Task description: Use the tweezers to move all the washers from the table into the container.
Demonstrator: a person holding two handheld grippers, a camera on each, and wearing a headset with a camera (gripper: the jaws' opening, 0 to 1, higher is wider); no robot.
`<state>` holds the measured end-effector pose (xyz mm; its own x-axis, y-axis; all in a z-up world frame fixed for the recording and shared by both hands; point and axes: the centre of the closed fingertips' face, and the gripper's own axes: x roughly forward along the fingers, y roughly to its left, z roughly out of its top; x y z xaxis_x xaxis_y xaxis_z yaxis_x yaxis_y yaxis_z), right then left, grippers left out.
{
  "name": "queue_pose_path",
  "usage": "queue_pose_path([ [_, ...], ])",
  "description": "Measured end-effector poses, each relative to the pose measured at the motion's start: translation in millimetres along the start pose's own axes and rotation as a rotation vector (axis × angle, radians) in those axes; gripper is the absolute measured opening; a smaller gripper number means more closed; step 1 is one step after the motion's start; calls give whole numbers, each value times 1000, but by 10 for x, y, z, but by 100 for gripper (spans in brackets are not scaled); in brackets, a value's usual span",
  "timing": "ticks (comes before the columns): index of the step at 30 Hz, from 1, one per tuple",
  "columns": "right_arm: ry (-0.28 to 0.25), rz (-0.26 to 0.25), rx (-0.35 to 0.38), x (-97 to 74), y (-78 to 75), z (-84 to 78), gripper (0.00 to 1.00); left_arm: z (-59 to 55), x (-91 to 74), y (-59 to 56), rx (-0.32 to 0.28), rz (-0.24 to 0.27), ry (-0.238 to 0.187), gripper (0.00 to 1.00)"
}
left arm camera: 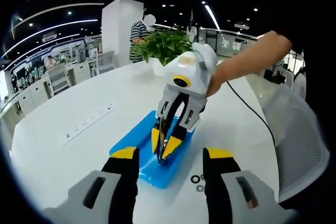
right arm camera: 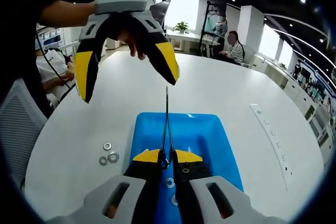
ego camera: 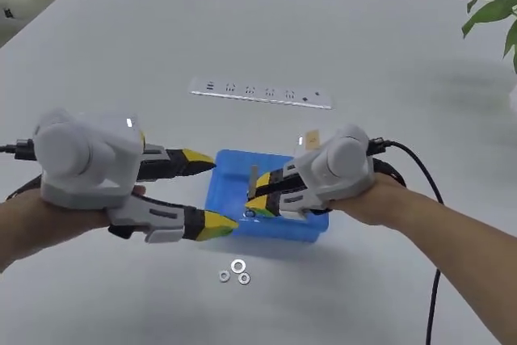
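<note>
Silvery washers [ego camera: 235,271] lie on the tabletop [ego camera: 121,54] just beside the blue container [ego camera: 230,171], the right claw [right arm camera: 167,157] pinching tweezers [right arm camera: 167,114], the left claw [ego camera: 223,193] gaping empty; tilted tips could flick one away.

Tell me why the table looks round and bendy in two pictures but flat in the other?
Left gripper view: a fisheye lens curves the white table and the ceiling light strips. Right gripper view: same bending, the power strip bows, yet the washers look sharp. Head view: edges straight, soft shadow in front of the blue container.
</note>
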<state>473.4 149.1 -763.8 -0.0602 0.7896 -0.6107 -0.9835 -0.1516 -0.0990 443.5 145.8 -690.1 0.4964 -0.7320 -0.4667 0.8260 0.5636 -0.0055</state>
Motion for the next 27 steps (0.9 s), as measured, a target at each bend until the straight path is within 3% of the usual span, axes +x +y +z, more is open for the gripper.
queue_pose_path([
  [14,2,15,-5,19,11,-38,9,60,205,200,56,16,21,24],
  [27,3,25,-11,26,24,-63,10,29,361,168,86,-26,48,14],
])
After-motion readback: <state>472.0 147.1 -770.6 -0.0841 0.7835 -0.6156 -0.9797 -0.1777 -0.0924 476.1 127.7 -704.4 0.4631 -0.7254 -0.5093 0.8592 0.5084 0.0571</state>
